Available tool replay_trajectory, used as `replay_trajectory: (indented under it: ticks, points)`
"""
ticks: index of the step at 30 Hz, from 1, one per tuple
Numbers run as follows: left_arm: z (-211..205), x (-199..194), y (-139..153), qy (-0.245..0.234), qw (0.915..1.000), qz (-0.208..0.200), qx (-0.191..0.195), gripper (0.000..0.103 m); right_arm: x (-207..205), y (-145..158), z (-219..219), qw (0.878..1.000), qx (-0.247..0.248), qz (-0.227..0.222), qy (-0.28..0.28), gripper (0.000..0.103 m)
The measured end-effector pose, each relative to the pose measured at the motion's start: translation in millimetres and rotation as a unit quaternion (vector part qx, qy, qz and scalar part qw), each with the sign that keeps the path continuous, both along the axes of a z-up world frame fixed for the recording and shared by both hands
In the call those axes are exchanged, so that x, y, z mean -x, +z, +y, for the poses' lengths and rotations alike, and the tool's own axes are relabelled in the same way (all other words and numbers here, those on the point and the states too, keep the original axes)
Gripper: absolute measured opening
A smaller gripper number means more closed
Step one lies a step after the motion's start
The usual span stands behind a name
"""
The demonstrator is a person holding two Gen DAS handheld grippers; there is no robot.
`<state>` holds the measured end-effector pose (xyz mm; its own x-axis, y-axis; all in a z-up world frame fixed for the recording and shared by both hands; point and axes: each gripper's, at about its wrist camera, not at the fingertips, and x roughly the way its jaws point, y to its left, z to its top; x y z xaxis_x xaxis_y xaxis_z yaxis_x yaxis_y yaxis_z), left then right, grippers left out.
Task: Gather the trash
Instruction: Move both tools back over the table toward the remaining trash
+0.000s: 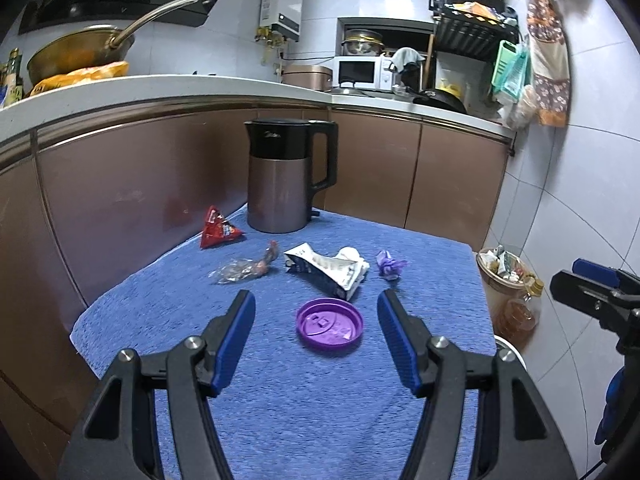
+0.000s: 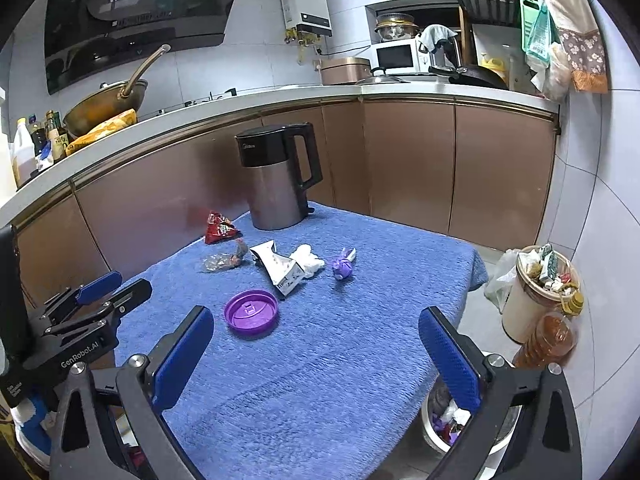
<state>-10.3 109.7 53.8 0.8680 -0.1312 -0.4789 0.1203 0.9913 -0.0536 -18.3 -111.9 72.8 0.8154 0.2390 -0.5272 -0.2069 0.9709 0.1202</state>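
Note:
Trash lies on a blue towel-covered table (image 1: 304, 400): a purple plastic lid (image 1: 329, 323) (image 2: 251, 313), a crushed white carton (image 1: 328, 270) (image 2: 280, 270), a white tissue (image 2: 308, 260), a purple wrapper (image 1: 389, 265) (image 2: 343, 265), a clear wrapper (image 1: 240, 271) (image 2: 222, 261) and a red snack packet (image 1: 218, 233) (image 2: 219, 227). My left gripper (image 1: 316, 310) is open and empty, just short of the lid, and shows at the left of the right wrist view (image 2: 106, 292). My right gripper (image 2: 316, 340) is open and empty over the table's near right part; it shows at the right edge of the left wrist view (image 1: 592, 284).
A grey and black electric kettle (image 1: 286, 176) (image 2: 278, 178) stands at the table's far edge. A full trash bin (image 2: 536, 292) (image 1: 508, 280) stands on the floor to the right. A steel bowl with wrappers (image 2: 460, 424) sits below the table's near right edge. Brown cabinets (image 2: 400, 160) run behind.

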Motion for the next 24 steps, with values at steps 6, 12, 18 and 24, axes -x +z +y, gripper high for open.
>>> replay_trajectory:
  ticks: [6,12,18,24]
  points:
    - [16.3,-4.8,-8.3,0.009,0.9999,0.006,0.012,0.062,-5.1,1.8,3.1,1.0,-0.005,-0.008,-0.008,0.103]
    - [22.7,-16.3,-17.2,0.011,0.9996,0.018,0.017,0.062,-14.5,-2.0,1.8,1.0,-0.004,-0.002,-0.016,0.103]
    - [25.9,-27.6,-27.1,0.013,0.9992,0.031,0.019,0.062,-23.2,-7.8,7.6,1.0,0.004,0.0,-0.012,0.103]
    - [29.0,-39.7,-38.0,0.017,0.9986,0.046,0.02,0.062,-36.3,-17.7,9.2,1.0,0.002,0.012,-0.006,0.103]
